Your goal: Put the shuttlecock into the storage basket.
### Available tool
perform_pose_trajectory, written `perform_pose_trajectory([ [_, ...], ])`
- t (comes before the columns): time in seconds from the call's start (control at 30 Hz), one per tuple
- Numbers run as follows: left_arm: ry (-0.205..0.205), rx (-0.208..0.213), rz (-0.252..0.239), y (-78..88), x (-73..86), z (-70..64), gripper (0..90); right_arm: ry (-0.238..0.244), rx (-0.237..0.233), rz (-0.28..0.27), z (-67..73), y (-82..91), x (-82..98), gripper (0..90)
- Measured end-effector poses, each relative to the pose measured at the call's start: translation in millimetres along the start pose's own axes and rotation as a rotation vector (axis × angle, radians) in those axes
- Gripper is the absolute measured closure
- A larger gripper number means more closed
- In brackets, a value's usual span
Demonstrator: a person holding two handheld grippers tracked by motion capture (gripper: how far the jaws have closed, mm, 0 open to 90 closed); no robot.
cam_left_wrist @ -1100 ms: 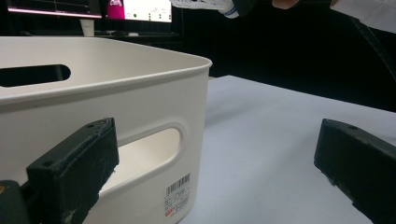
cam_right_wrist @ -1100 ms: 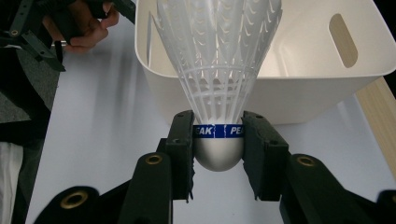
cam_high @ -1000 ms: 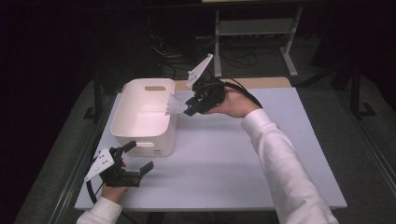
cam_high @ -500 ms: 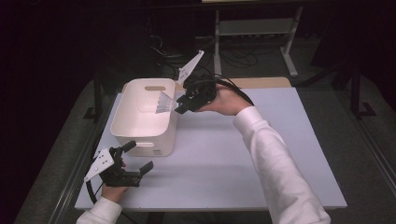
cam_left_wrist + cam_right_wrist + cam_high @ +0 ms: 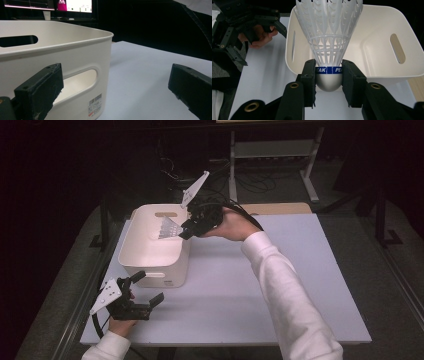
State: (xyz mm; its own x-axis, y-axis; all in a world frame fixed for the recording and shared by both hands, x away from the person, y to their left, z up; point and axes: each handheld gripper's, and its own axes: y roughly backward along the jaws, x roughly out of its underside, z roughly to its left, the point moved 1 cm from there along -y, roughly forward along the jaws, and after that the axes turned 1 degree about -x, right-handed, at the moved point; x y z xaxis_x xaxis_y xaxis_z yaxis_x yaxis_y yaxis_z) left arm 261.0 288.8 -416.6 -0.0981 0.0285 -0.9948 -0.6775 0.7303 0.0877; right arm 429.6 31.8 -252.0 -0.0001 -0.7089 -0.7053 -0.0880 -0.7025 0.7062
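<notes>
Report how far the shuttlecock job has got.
Done: the right gripper is shut on the shuttlecock at its cork base and has it lifted off the table. In hand: the shuttlecock hangs over the white bin, skirt pointing in. Left: letting go so it lands inside. The left gripper waits open beside the bin's near wall.

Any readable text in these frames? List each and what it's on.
"EAK" and "PE": white letters on the blue band of the shuttlecock, the rest hidden behind the right gripper.
Barcode sticker on the bin: print too small to read.
Monitors behind the bin: content too blurred to read.
</notes>
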Motion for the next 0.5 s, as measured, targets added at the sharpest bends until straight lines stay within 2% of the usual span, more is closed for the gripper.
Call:
perform_pose_trajectory([
  [0.13, 0.003, 0.000, 0.001, 0.2, 0.1, 0.0, 0.0, 0.004, -0.007, -0.011, -1.1, -6.0, -3.7, 64.1],
  [0.5, 0.003, 0.003, 0.003, 0.3, 0.2, -0.1, 0.0, 0.001, -0.038, 0.003, -1.0, -24.4, -8.7, 64.0],
])
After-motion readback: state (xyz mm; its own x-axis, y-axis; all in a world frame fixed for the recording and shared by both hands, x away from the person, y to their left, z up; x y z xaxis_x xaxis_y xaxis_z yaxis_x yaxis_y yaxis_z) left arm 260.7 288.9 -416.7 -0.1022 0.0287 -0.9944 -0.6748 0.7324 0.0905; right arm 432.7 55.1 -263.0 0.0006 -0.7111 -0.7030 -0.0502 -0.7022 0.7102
